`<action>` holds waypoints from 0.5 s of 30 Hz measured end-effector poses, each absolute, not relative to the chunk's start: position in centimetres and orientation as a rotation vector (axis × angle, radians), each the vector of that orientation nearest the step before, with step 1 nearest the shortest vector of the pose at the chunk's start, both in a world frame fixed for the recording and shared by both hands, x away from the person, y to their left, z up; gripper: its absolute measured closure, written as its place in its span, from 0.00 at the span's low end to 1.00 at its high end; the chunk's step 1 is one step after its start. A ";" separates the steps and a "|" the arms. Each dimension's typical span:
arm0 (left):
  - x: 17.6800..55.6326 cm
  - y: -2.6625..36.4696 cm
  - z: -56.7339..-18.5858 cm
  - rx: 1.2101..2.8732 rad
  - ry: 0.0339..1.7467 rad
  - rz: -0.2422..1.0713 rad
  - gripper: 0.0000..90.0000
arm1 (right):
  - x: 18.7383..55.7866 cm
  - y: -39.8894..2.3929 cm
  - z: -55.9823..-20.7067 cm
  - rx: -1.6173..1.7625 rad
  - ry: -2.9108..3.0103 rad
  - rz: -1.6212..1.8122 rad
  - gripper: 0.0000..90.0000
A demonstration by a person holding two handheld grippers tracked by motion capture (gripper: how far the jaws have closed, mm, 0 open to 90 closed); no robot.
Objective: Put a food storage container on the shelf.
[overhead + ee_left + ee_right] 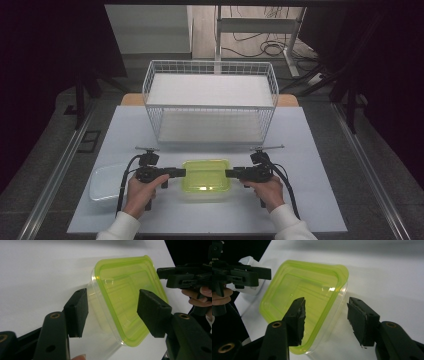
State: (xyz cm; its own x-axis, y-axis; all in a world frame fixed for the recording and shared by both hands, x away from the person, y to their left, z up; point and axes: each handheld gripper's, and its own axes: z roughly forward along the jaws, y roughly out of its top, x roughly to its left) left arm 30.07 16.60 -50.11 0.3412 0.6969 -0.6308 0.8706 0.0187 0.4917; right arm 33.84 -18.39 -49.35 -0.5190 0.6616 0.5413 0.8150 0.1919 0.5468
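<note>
A clear plastic container with a lime-green lid [206,175] sits on the pale table near its front edge. My left gripper [182,172] meets its left end, my right gripper [228,173] its right end, each held level in a hand. In the left gripper view the jaws [112,305] straddle the container's [120,290] near rim with gaps on both sides. In the right gripper view the jaws [327,312] straddle the rim too, one pad [298,317] over the lid [297,287], the other outside the clear wall. Both stand open, pressing on nothing.
A white wire basket [210,102] with a white liner stands behind the container at mid-table. A second clear, lidless container [105,182] lies at the front left, beside my left hand. The table's front edge runs just below the person's white sleeves.
</note>
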 end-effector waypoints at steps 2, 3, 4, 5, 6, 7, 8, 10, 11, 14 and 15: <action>30.2 16.5 -50.4 1.735 1.408 -0.251 0.48 | 33.9 -18.4 -49.6 -1.437 -2.256 -1.233 0.57; 30.3 16.4 -50.5 1.738 1.408 -0.258 0.48 | 34.0 -18.5 -49.7 -1.443 -2.241 -1.234 0.57; 30.4 16.3 -50.6 1.735 1.407 -0.274 0.48 | 34.0 -18.5 -49.8 -1.449 -2.232 -1.230 0.58; 30.5 16.3 -50.6 1.730 1.404 -0.290 0.49 | 34.1 -18.6 -49.9 -1.450 -2.226 -1.228 0.59; 30.6 16.3 -50.6 1.728 1.403 -0.292 0.49 | 34.1 -18.6 -50.0 -1.452 -2.219 -1.224 0.59; 30.6 16.2 -50.7 1.730 1.404 -0.292 0.50 | 34.2 -18.6 -50.1 -1.453 -2.210 -1.224 0.60; 30.7 16.2 -50.8 1.737 1.406 -0.296 0.51 | 34.2 -18.7 -50.2 -1.455 -2.199 -1.224 0.60; 30.7 16.1 -51.1 1.764 1.418 -0.289 0.53 | 34.2 -18.7 -50.4 -1.453 -2.185 -1.222 0.62; 30.7 16.0 -51.2 1.758 1.426 -0.295 0.55 | 34.2 -18.6 -50.4 -1.452 -2.182 -1.222 0.63; 30.7 15.9 -51.5 1.753 1.432 -0.319 0.64 | 34.1 -18.5 -50.6 -1.448 -2.168 -1.220 0.67; 30.7 15.8 -51.7 1.763 1.432 -0.325 0.67 | 34.1 -18.4 -50.7 -1.449 -2.165 -1.215 0.68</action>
